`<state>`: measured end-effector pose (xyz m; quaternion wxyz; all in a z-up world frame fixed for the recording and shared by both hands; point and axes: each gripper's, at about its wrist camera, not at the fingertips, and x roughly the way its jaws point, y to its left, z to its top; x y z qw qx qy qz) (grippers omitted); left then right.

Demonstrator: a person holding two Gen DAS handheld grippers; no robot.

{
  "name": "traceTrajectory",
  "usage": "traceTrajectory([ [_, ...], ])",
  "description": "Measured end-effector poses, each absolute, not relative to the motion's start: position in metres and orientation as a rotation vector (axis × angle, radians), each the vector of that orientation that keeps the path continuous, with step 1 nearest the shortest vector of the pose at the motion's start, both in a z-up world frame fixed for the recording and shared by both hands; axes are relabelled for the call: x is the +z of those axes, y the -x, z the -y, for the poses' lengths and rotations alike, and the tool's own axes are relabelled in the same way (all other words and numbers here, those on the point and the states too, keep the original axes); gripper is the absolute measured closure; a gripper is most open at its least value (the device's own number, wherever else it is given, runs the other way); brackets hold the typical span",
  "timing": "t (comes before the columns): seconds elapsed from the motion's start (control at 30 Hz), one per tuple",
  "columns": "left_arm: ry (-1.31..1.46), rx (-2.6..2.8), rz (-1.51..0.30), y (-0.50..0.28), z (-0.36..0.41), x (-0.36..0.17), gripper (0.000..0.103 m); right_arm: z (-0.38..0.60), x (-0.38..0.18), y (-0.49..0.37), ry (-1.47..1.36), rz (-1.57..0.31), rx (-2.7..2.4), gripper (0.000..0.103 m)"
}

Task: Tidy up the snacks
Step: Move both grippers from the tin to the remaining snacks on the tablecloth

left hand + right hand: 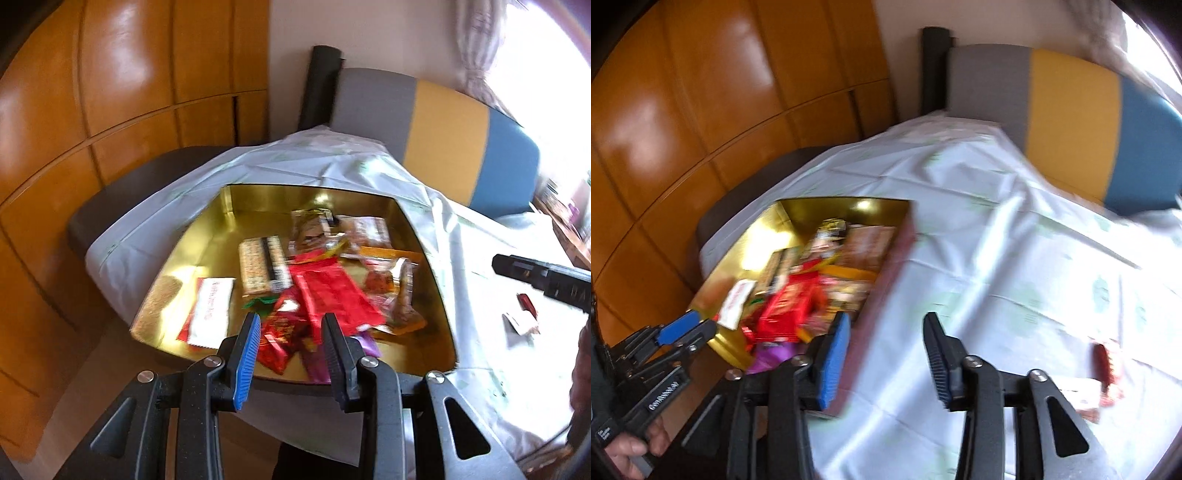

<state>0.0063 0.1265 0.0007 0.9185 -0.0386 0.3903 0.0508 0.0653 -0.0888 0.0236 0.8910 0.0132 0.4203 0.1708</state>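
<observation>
Gold-lined box (258,199) is being seen lying at the left edge of the white-clothed worktop (979,229), with mixed snack packets (325,291) piled inside it. Above its near side the left claw (290,332) is being held with a narrow gap between its pads and nothing gripped. Over bare cloth just right of the box, the right claw (886,332) is being held apart and empty. Near the worktop's right side, a red packet (1102,363) is being left on the cloth.
</observation>
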Motion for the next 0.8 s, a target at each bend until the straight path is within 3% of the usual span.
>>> traceTrajectory([
  [0.43,-0.097,-0.211,-0.805,-0.019,-0.039,0.010,0.060,0.279,0.016,-0.074,-0.121,-0.936,-0.012,0.049],
  [0.57,-0.183,-0.353,-0.814,-0.026,0.001,0.011,0.046,0.319,0.000,-0.075,-0.163,-0.964,-0.074,0.044],
  [0.8,-0.372,-0.576,-0.832,-0.041,0.082,-0.004,0.046,0.346,-0.015,-0.078,-0.312,-0.982,-0.097,0.044],
])
